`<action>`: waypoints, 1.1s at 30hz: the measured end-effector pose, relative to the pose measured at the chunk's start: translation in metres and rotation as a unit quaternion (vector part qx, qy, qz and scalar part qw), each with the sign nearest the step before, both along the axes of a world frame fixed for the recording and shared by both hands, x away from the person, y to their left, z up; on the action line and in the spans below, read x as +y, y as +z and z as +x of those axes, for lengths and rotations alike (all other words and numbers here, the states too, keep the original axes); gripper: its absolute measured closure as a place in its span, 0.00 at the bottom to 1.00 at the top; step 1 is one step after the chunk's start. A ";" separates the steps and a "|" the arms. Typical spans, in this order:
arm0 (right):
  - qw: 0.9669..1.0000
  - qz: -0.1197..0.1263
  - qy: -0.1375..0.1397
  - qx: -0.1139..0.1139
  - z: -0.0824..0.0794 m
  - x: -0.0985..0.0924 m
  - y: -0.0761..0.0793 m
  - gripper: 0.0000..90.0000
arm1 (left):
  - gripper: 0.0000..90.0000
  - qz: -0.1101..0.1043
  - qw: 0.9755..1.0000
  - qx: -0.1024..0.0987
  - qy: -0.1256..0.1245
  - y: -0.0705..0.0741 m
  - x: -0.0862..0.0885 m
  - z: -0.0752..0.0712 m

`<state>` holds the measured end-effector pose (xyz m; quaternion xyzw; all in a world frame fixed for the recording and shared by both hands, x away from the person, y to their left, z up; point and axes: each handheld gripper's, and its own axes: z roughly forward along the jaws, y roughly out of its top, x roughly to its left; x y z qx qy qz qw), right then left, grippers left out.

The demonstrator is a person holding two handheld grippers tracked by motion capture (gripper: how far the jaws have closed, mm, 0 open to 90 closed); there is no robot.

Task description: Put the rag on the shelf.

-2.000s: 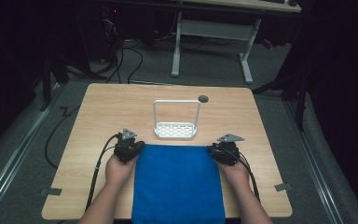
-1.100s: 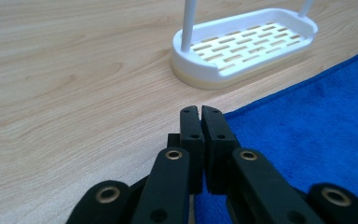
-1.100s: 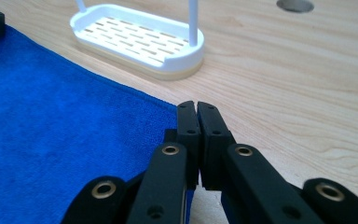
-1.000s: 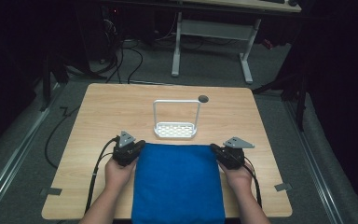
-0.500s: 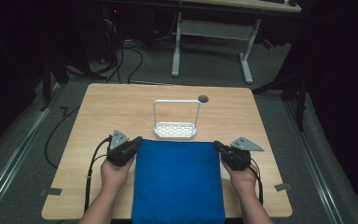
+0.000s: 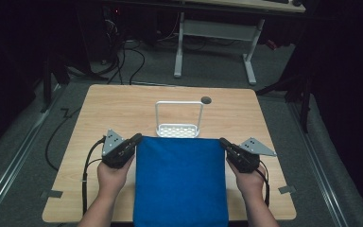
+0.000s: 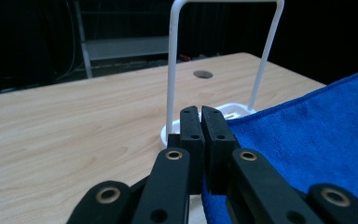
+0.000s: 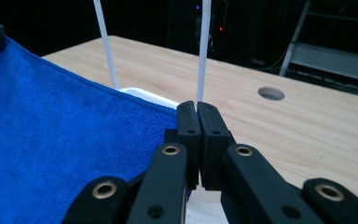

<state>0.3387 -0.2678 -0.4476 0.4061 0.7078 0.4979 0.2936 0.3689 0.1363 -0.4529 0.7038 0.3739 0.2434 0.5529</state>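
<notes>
Now that both hands have lifted and spread, left gripper (image 6: 133, 140) and right gripper (image 6: 225, 143) clamp the blue towel's (image 6: 179, 182) far corners, stretched taut at lower centre, ready for hanging on the white rack (image 6: 178, 121).

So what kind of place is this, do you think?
Probably a lab or workshop set up for recording, not a home. A bare wooden table stands on grey carpet, cables trail across the floor behind it, and a metal-legged desk stands in the dark background.
</notes>
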 end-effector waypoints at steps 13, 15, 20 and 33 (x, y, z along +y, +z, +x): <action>0.998 0.019 0.004 -0.060 -0.020 0.000 0.034 0.99 | 0.98 -0.025 0.998 -0.058 -0.002 0.037 0.006 -0.020; 0.997 0.026 0.003 -0.073 -0.024 -0.001 0.043 0.99 | 0.98 -0.031 0.997 -0.072 -0.004 0.047 0.007 -0.024; 0.993 0.029 0.006 -0.111 -0.031 0.000 0.067 0.99 | 0.98 -0.038 0.994 -0.101 0.003 0.066 0.010 -0.030; 0.989 0.032 0.011 -0.144 -0.028 0.008 0.098 0.99 | 0.98 -0.042 0.991 -0.125 0.006 0.097 0.016 -0.025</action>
